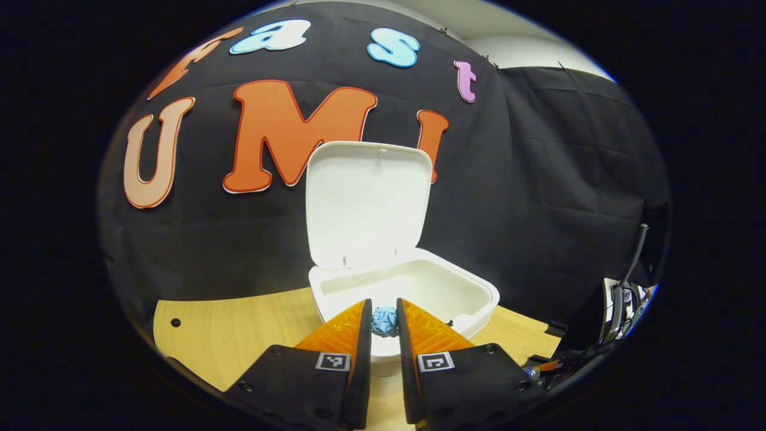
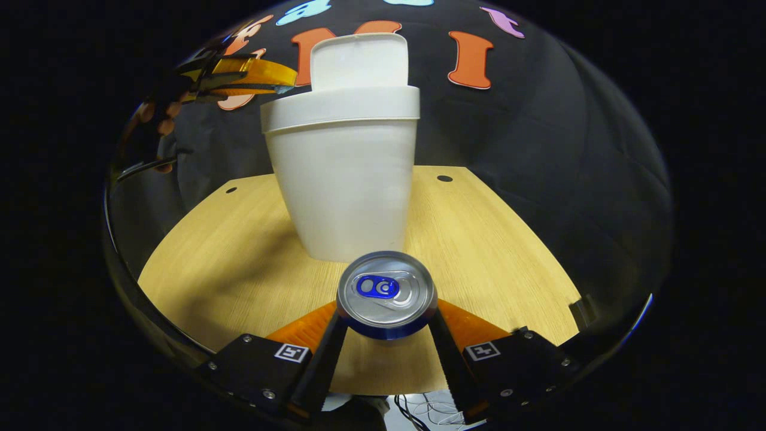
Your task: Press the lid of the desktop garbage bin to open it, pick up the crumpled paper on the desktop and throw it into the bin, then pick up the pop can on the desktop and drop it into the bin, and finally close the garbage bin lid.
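A: Left gripper view. What does the left claw [image 1: 383, 320] hold?

B: The paper [image 1: 384, 321], a crumpled blue ball, pinched between both fingertips; the jaws stand narrow, closed onto it. The claw is raised above the near rim of the bin [image 1: 479, 293], so the paper hangs at the edge of the open mouth, above the tabletop [image 1: 239, 329].

A: And the lid [image 1: 368, 203]?

B: Swung up, standing nearly upright at the far side of the bin, its pale inner face turned toward the camera. The white interior of the bin is exposed beneath it.

A: Right gripper view. State of the right claw [image 2: 386, 317]?

B: Its jaws are spread about as wide as the can [image 2: 386, 293], which stands upright between the two fingers. Both fingers meet the can's sides, so the claw grips it. The can's top, with a blue pull tab, faces the camera; whether its base rests on the tabletop [image 2: 239, 269] cannot be told.

A: Where is the bin [image 2: 344, 179] here?

B: Just behind the can, centred on the tabletop, lid [image 2: 359, 60] up. The left claw [image 2: 281, 81], held by a hand [image 2: 158, 117], sits level with the bin's rim at upper left.
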### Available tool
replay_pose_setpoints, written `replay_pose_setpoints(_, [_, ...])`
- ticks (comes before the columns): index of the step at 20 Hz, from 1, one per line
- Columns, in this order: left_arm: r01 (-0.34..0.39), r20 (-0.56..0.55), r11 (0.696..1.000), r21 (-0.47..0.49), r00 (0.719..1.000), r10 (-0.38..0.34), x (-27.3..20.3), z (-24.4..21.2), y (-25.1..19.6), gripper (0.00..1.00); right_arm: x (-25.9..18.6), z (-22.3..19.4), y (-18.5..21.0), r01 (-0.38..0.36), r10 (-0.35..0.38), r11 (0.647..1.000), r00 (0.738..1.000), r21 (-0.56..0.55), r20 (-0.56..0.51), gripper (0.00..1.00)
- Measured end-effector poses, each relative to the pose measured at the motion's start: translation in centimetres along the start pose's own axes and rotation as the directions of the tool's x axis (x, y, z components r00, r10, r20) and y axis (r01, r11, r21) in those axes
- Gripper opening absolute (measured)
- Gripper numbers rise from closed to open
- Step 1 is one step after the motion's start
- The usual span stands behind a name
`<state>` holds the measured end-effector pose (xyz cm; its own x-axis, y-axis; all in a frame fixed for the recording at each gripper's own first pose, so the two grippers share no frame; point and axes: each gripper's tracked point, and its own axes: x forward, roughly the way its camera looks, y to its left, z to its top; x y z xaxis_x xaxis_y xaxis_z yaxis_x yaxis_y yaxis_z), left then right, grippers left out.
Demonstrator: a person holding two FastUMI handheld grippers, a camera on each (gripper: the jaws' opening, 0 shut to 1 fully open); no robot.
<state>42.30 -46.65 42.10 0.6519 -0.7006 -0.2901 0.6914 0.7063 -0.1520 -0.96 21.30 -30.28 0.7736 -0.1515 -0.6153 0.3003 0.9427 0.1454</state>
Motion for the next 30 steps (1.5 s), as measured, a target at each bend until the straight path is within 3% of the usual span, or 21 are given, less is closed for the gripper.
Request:
replay_pose_setpoints(7, [-0.004,0.002,0.998,0.056,1.0,0.004,0.0,-0.4,-0.5,0.3,0.1,1.0,-1.1,0.025,-0.025,1.0,1.0,0.008,0.006,0.8])
replay_pose_setpoints(9, [-0.003,0.004,0.998,0.062,1.0,0.003,-0.1,-0.5,-0.3,0.35,-0.1,1.6,-1.3,0.028,-0.028,1.0,1.0,0.007,0.015,0.8])
replay_pose_setpoints(10, [0.0,0.004,0.998,0.059,1.0,0.0,-0.1,-0.5,-0.2,0.48,-0.2,2.2,-1.5,0.031,-0.031,1.0,0.999,0.005,0.023,0.8])
replay_pose_setpoints(12, [-0.003,0.001,0.998,0.057,1.0,0.003,-0.3,-0.7,0.1,0.65,-0.6,3.6,-1.7,0.034,-0.034,0.999,0.998,0.0,0.045,0.8])
replay_pose_setpoints(15, [-0.004,-0.004,0.998,0.056,1.0,0.004,-0.8,-1.1,0.4,0.75,-1.3,6.5,-2.0,0.039,-0.038,0.999,0.995,-0.014,0.093,0.8])
replay_pose_setpoints(16, [-0.005,0.0,0.998,0.059,1.0,0.005,-0.9,-1.1,0.4,0.83,-1.6,7.4,-2.1,0.041,-0.038,0.999,0.994,-0.023,0.105,0.8])
replay_pose_setpoints(17, [-0.007,0.003,0.998,0.066,1.0,0.007,-1.2,-1.2,0.6,0.82,-1.8,8.3,-2.3,0.045,-0.041,0.998,0.992,-0.032,0.118,0.8])
replay_pose_setpoints(18, [-0.013,0.006,0.997,0.073,1.0,0.013,-1.6,-1.3,0.7,0.93,-2.1,9.2,-2.3,0.048,-0.042,0.998,0.99,-0.04,0.135,0.8])
replay_pose_setpoints(24, [-0.022,0.006,0.999,0.046,1.0,0.022,-3.5,-2.9,1.4,0.95,-3.2,13.2,-2.3,0.018,-0.005,0.997,0.982,-0.07,0.19,0.8])
replay_pose_setpoints(30, [-0.091,-0.016,0.995,0.042,0.996,0.092,-5.0,-4.4,3.7,0.96,-4.1,17.6,-1.9,-0.005,0.034,0.993,0.97,-0.121,0.239,0.8])
